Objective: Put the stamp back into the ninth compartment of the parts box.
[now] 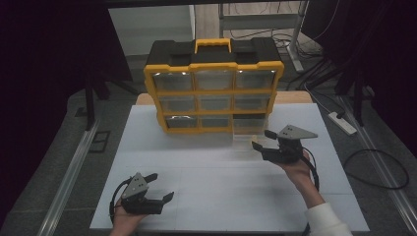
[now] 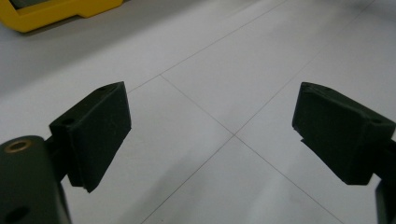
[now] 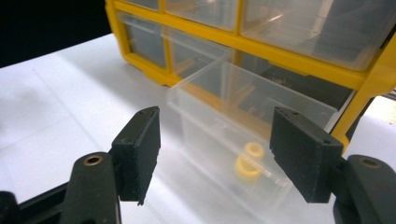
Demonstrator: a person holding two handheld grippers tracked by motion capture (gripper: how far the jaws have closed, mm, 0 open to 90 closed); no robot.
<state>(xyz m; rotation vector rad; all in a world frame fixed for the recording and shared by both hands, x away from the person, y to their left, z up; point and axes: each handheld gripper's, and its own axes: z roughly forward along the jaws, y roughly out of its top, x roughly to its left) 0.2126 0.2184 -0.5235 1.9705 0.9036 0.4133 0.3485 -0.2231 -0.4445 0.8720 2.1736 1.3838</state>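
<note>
Evidently the work in hand concerns the clear plastic drawer (image 3: pixel 233 140) at the bottom right of the yellow-and-black parts organizer (image 1: pixel 214 86), which stands upright at the far side of the white table (image 1: pixel 206 167). The drawer is pulled well out of its slot, its back end still under the cabinet frame, its front resting low toward the table. Inside it, near the front wall, lie two small yellow rings (image 3: pixel 248 161), one touching the other.

The right gripper (image 1: pixel 263 139) hovers just in front of the drawer, jaws spread wide and holding nothing; in the right gripper view the drawer's front sits between the two black pads (image 3: pixel 137 154) without either touching it. The left gripper (image 1: pixel 158 186) rests near the table's front edge, well apart from the organizer, its jaws likewise spread over bare tabletop.

The step looks like one of two things, either reaching for the rings or taking hold of the drawer itself; the pictures do not settle which. Either way, the next move probably calls for the right gripper to advance a little and lower, then close squarely, since the thin clear wall could slip or flex under an off-centre pinch.
</note>
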